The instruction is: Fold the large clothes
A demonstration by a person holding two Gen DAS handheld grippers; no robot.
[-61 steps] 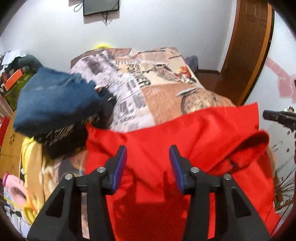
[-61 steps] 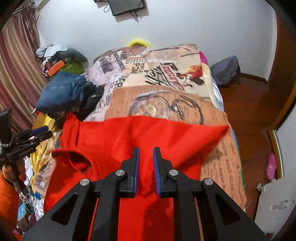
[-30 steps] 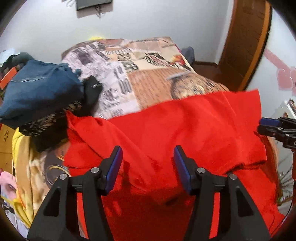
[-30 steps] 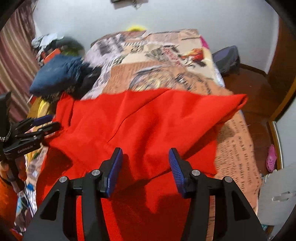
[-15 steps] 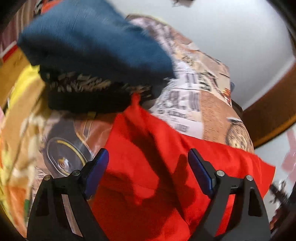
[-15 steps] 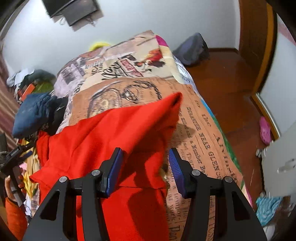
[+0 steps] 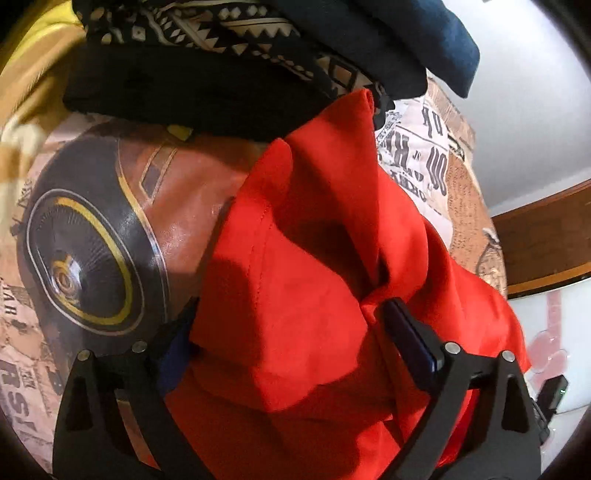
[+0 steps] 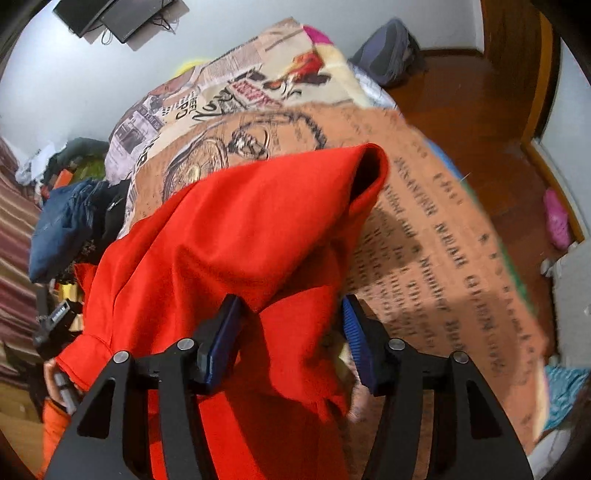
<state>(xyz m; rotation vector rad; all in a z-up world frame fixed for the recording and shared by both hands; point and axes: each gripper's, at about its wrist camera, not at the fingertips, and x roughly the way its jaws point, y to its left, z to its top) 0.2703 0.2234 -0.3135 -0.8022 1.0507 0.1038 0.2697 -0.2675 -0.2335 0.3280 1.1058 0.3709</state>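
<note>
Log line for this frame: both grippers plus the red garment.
left gripper: open, opening | right gripper: open, opening | red garment: between both, rumpled on bed

Black grippers with blue-padded fingers, silver screws; apparently orange sleeve.

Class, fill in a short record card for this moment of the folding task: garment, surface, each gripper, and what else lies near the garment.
garment: red garment, rumpled, one sleeve opening toward the far end of the bed
surface: bed with a printed cover
left gripper: jaws wide and just opening; red cloth bunched between them, pads not pressing
right gripper: jaws apart, just opening a little; red cloth between them, not clamped
nearby: dark blue garment on a black patterned one, at the red garment's far corner
</note>
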